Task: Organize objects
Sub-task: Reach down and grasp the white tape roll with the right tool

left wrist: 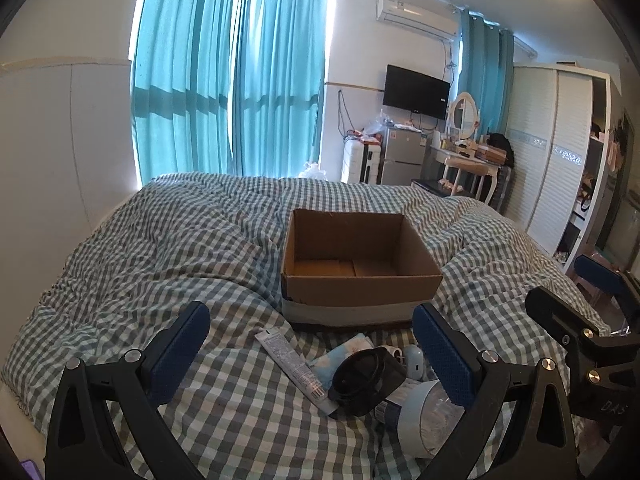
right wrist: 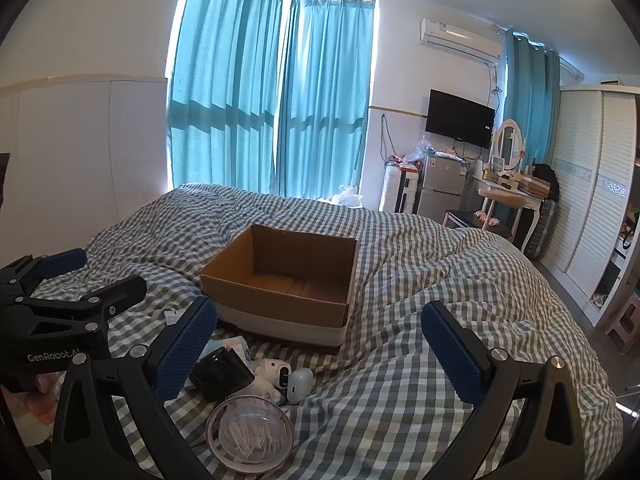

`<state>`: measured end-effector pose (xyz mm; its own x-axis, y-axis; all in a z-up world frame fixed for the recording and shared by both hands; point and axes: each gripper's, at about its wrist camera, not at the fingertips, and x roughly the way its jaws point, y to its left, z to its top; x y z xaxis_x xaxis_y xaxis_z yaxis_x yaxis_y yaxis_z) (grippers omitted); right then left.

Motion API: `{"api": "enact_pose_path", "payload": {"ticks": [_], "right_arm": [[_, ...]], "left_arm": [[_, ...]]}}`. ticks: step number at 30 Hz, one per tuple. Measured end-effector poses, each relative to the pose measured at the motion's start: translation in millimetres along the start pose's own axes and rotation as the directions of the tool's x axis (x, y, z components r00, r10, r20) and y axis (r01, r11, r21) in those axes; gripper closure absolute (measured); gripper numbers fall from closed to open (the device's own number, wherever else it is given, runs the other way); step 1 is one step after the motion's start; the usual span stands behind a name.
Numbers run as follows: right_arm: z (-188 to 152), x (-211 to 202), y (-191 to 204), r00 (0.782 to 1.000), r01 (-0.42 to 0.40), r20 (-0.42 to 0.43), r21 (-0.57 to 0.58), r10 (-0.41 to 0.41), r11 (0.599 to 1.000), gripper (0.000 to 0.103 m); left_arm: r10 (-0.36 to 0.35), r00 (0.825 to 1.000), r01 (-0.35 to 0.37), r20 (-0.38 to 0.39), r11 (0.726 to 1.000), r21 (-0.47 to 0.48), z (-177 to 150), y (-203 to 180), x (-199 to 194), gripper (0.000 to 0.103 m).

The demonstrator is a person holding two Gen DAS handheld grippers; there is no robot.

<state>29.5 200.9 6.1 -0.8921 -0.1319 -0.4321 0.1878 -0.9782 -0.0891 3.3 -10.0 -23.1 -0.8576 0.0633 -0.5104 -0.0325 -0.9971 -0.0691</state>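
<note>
Barely begun, by the look of it. Box sits on the bed, open top, only bare cardboard floor showing inside; nothing packed yet as far as either view shows.

All the small things lie in a cluster on the quilt just near of the box: tube at left, pointing toward the box; blue packet beside it; black jar overlapping the packet; white earbud case to its right; round clear tub of white sticks nearest; small white charger-like gadget between jar and case, identity unclear.

Left claw spread wide, holding nothing, poised over the cluster with jar and packet between its pads. Right claw likewise wide open and empty, aimed toward the box's right corner, cluster sitting by its left pad.

Left to do, judging from this: every item into the box, one by one. Closest candidate for the left claw seems the jar.
</note>
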Motion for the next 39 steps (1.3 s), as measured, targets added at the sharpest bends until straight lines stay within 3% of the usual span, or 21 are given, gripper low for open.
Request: {"api": "enact_pose_path", "payload": {"ticks": [7, 15, 17, 21, 33, 39], "right_arm": [[-38.8, 31.8, 11.2, 0.988, -0.055, -0.148, -0.018, 0.052, 0.998, 0.000], [-80.0, 69.2, 42.4, 0.940, -0.157, -0.317, -0.078, 0.125, 0.985, 0.001], [-85.6, 74.8, 46.4, 0.932, -0.171, -0.337, -0.081, 0.135, 0.982, 0.004], [-92.6, 81.9, 45.8, 0.907, -0.213, -0.382, -0.052, 0.178, 0.976, 0.022], [-55.1, 45.1, 17.4, 0.963, -0.129, -0.243, -0.026, 0.119, 0.991, 0.023], [-45.4, 39.9, -12.9, 0.971, -0.047, -0.232, 0.019, 0.051, 0.999, 0.022]], "left_arm": [[0.039, 0.997, -0.039, -0.068, 0.999, -0.007, -21.5, 9.6, 20.5, 0.000], [0.058, 0.990, -0.055, -0.129, 0.998, 0.026, -41.6, 10.0, 43.0, 0.000], [0.060, 0.988, -0.057, -0.144, 0.998, 0.026, -44.3, 10.2, 46.9, 0.000], [0.053, 0.986, -0.050, -0.158, 0.998, 0.027, -48.4, 9.8, 50.7, 0.000], [0.028, 0.981, -0.015, -0.190, 0.998, 0.069, -56.4, -6.7, 59.6, 0.000], [-0.032, 0.977, 0.052, -0.210, 0.994, 0.092, -60.8, -29.3, 54.2, 0.000]]}}
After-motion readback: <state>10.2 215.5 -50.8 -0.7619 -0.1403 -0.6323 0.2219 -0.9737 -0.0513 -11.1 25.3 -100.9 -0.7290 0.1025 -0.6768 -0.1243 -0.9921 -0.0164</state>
